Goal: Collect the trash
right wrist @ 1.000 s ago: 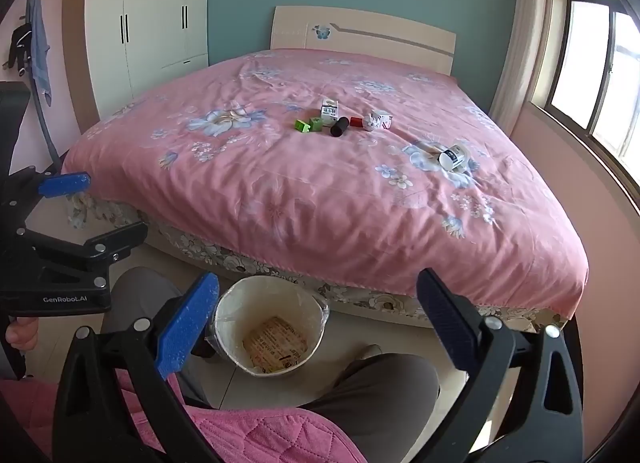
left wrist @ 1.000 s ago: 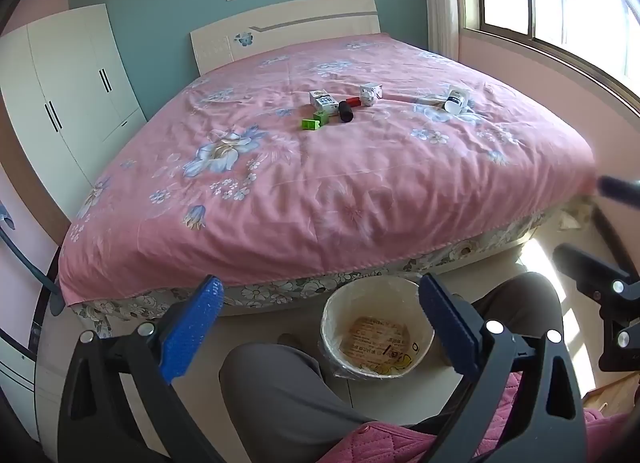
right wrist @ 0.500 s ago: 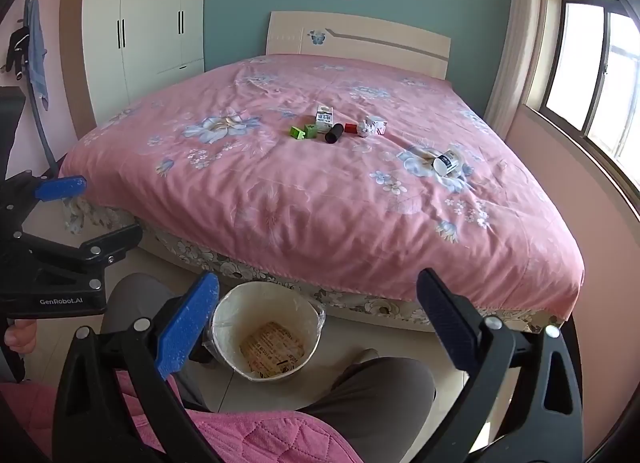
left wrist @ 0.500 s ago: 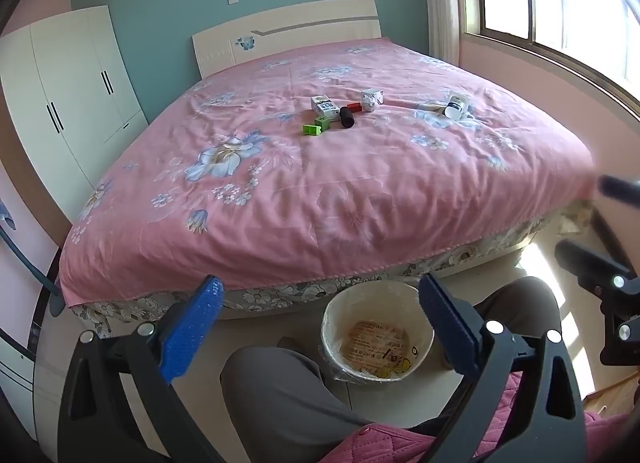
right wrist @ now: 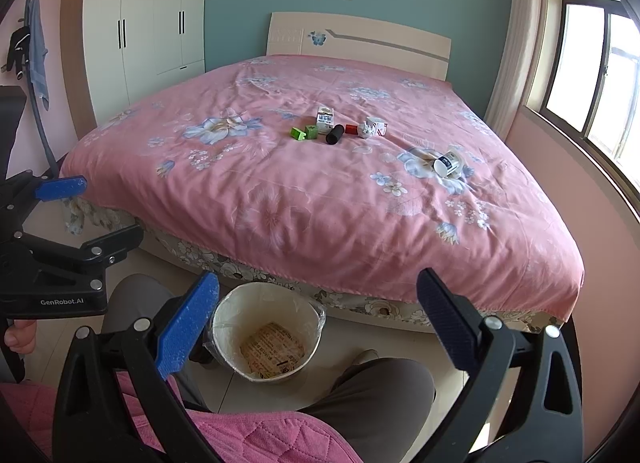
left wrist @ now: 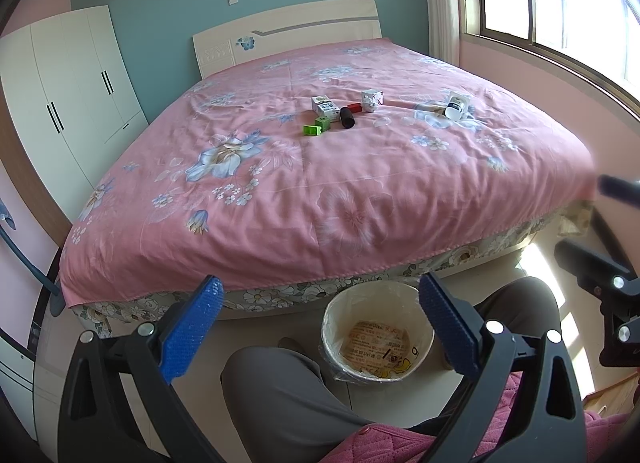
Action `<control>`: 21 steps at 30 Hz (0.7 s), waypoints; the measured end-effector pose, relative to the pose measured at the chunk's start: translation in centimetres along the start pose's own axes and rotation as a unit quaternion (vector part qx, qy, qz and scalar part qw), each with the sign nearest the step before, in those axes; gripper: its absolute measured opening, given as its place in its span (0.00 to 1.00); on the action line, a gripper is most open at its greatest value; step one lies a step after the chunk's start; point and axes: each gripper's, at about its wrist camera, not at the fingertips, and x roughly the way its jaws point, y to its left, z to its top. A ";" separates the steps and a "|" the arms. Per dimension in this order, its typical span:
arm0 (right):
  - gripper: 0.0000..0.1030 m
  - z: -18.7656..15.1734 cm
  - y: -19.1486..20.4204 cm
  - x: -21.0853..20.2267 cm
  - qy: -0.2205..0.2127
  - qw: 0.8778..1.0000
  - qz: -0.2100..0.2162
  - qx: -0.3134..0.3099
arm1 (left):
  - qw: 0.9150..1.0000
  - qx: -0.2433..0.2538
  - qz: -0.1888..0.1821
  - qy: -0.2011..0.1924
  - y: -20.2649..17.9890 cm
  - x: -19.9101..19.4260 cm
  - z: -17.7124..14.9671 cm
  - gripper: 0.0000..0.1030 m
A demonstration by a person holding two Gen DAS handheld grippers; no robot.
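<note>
Both claws you hold gape wide with nothing in them. Your left gripper (left wrist: 320, 327) shows ribbed blue pads on black plastic arms, low over your grey-trousered knee (left wrist: 280, 391); your right gripper (right wrist: 318, 321) is the same build, its pads dimpled blue rubber, above your quilted pink jacket (right wrist: 248, 439).

The trash lies well apart from both, near the middle of the bed (right wrist: 320, 191), on a wrinkled pink cotton cover printed with blue flowers. Left to right in the right view: two small green blocks (right wrist: 303, 132) close beside each other, a white carton (right wrist: 324, 118) behind them, a matte black cylinder (right wrist: 334, 134) on its side, a little red block (right wrist: 351, 129), and a white box (right wrist: 375, 128) with a crumpled scrap at its left. Off to the right, alone, lies a tipped white cup (right wrist: 446, 162).

The bin (left wrist: 378, 337) stands on the tiled floor just beside the bed's edge, between your knees: a round cream tub lined with clear plastic film, printed paper flat in its bottom.

Against half a second ago, both views have tilted up slightly; the bed reads a touch lower in frame, and the trash, the bin and the spread of your claws are unchanged.
</note>
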 end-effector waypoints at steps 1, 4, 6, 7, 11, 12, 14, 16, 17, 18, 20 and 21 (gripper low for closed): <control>0.94 0.0 0.0 -0.1 0.000 1.000 0.000 0.000 | 1.000 0.000 0.000 0.000 0.0 0.0 0.0 0.97; 0.94 0.0 0.0 0.0 0.000 1.000 0.000 0.000 | 1.000 0.001 -0.001 0.001 0.0 0.1 0.0 0.97; 0.94 0.0 0.1 0.0 0.000 1.000 0.000 0.000 | 1.000 0.000 -0.001 0.003 -0.1 -0.4 0.0 0.97; 0.94 0.1 0.1 0.0 0.001 1.000 0.000 -0.001 | 1.000 0.000 -0.002 0.003 -0.1 -0.5 0.0 0.97; 0.94 0.1 0.1 -0.1 0.000 1.000 0.000 -0.001 | 1.000 -0.001 -0.001 0.002 0.1 -0.5 0.2 0.97; 0.94 0.1 0.1 -0.1 0.001 1.000 0.000 0.000 | 1.000 -0.001 -0.001 0.002 0.2 -0.5 0.3 0.97; 0.94 0.1 0.1 0.0 0.001 1.000 0.000 0.000 | 1.000 -0.001 -0.002 0.003 0.2 -0.5 0.3 0.97; 0.94 0.1 0.1 -0.1 0.003 1.000 0.001 0.000 | 1.000 0.000 -0.003 0.005 0.2 -0.6 0.4 0.97; 0.94 0.2 0.0 -0.1 0.005 1.000 0.003 0.002 | 1.000 -0.001 -0.003 0.005 0.3 -0.6 0.5 0.97; 0.94 0.2 0.1 -0.2 0.005 1.000 0.003 0.002 | 1.000 -0.001 -0.003 0.005 0.3 -0.5 0.5 0.97; 0.94 0.2 0.1 -0.1 0.004 1.000 0.002 0.001 | 1.000 -0.001 -0.003 0.005 0.3 -0.5 0.5 0.97; 0.94 0.2 0.0 -0.1 0.004 1.000 0.003 0.001 | 1.000 -0.001 -0.003 0.005 0.4 -0.6 0.6 0.97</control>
